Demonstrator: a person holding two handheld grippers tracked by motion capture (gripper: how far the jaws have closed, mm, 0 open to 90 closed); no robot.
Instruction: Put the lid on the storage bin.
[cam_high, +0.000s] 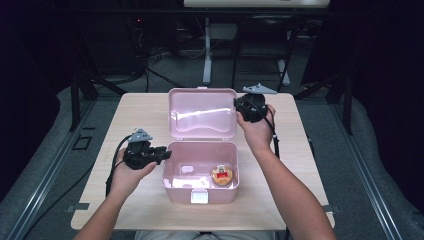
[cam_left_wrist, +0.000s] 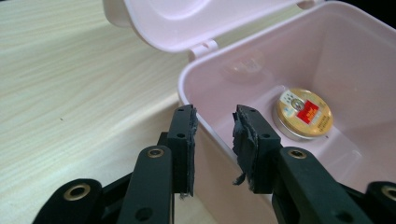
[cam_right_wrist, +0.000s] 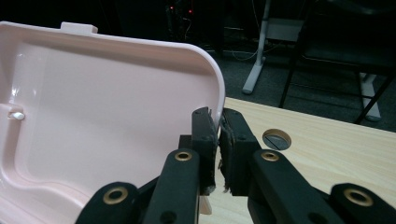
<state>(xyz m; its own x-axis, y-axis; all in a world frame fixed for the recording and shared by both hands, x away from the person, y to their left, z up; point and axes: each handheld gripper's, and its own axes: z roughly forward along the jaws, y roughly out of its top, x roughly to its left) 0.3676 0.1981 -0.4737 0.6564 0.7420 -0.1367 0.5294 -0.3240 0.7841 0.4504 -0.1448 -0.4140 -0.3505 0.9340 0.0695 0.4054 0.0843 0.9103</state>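
My right gripper (cam_right_wrist: 218, 122) is clenched on the right edge of the pink lid (cam_high: 202, 112), jaws pinching the thin rim between them. The lid stands open, tilted back toward the far edge of the table (cam_high: 130, 112), its hollow inside facing me. My left gripper (cam_left_wrist: 215, 122) is released, jaws parted and straddling the left wall of the pink box (cam_high: 172, 187), one jaw outside, one inside; I can't tell whether they touch it. The box sits near the table's front edge, at its middle, long axis running left to right. Inside, at its right end, lies a round gold tin (cam_left_wrist: 302, 114) with a red label; the writing is too small to read.
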